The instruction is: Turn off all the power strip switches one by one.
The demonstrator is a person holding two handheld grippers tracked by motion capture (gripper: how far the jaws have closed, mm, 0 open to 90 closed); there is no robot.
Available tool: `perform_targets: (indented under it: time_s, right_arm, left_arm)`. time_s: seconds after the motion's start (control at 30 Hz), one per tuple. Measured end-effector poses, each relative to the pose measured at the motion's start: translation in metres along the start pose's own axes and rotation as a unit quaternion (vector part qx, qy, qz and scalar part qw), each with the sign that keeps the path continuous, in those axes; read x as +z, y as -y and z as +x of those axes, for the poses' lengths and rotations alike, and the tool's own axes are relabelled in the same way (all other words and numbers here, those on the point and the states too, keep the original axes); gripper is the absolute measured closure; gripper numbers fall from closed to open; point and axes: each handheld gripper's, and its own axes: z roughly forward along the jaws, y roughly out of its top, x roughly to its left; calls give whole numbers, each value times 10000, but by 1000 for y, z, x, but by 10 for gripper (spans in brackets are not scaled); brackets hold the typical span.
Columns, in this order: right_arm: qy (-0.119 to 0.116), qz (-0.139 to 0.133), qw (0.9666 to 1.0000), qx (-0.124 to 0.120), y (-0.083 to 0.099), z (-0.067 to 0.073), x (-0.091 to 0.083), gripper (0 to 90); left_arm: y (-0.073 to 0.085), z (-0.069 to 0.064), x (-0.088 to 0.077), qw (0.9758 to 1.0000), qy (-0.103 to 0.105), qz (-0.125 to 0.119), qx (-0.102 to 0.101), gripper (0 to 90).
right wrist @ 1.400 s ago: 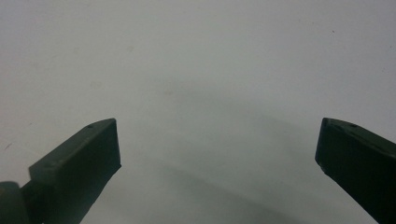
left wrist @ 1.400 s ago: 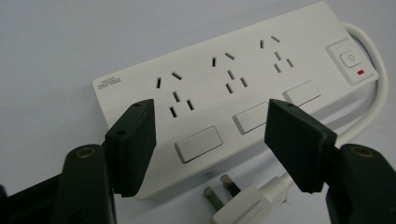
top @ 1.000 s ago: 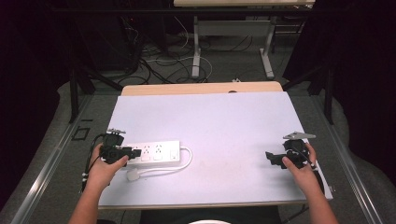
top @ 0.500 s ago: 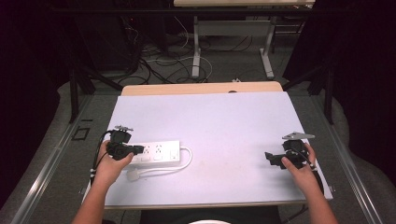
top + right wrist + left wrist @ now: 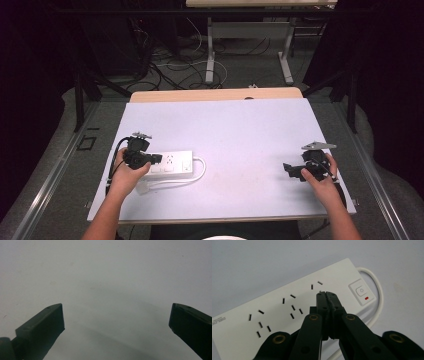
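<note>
A white power strip [image 5: 175, 164] lies on the left part of the white table [image 5: 240, 130], its cable [image 5: 202, 170] looping back along its near side. My left gripper [image 5: 156, 159] hovers over the strip's left half, shut with nothing between its jaws. In the left gripper view the closed tips [image 5: 326, 293] sit just above the power strip [image 5: 332, 275], by the socket nearest the rocker switch [image 5: 361, 291] with its red mark. My right gripper [image 5: 289, 170] rests near the table's right edge, jaws wide open [image 5: 116, 317] over bare tabletop [image 5: 112, 270].
A wooden strip [image 5: 215, 95] borders the table's far edge. Beyond it stand the legs of another desk [image 5: 210, 55] and loose cables on the floor [image 5: 165, 65]. The white plug end [image 5: 142, 187] lies near the front left edge.
My left gripper has moved right from the strip's left end to over its sockets, and its jaws have closed. The right gripper has stayed where it was.
</note>
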Motion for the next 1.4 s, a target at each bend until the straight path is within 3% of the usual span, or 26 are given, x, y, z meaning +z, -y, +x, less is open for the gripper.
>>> perform_targets:
  time_s: [0.53, 0.7, 1.1, 1.23, 1.3, 1.4]
  right_arm:
    - [-24, 16, 10000, -18, 0, 1, 0, 0]
    - [-24, 21, 10000, -27, 0, 0, 0, 0]
    - [-28, 19, 10000, -25, 1, 0, 1, 0]
    - [-45, 17, 10000, -29, 1, 0, 1, 0]
    - [-19, 28, 10000, -24, 1, 1, 0, 0]
    - [-38, 20, 10000, -39, 1, 0, 1, 0]
  left_arm:
    - [-8, -22, 23, 9992, 250, 216, 214, 899]
    - [-10, -28, 30, 9984, 295, 317, 370, 899]
    - [-16, -39, 45, 9974, 296, 455, 476, 900]
    - [-17, -43, 50, 9977, 296, 438, 426, 900]
    - [-18, -42, 53, 9972, 303, 443, 524, 900]
    - [-18, -44, 56, 9976, 295, 454, 438, 900]
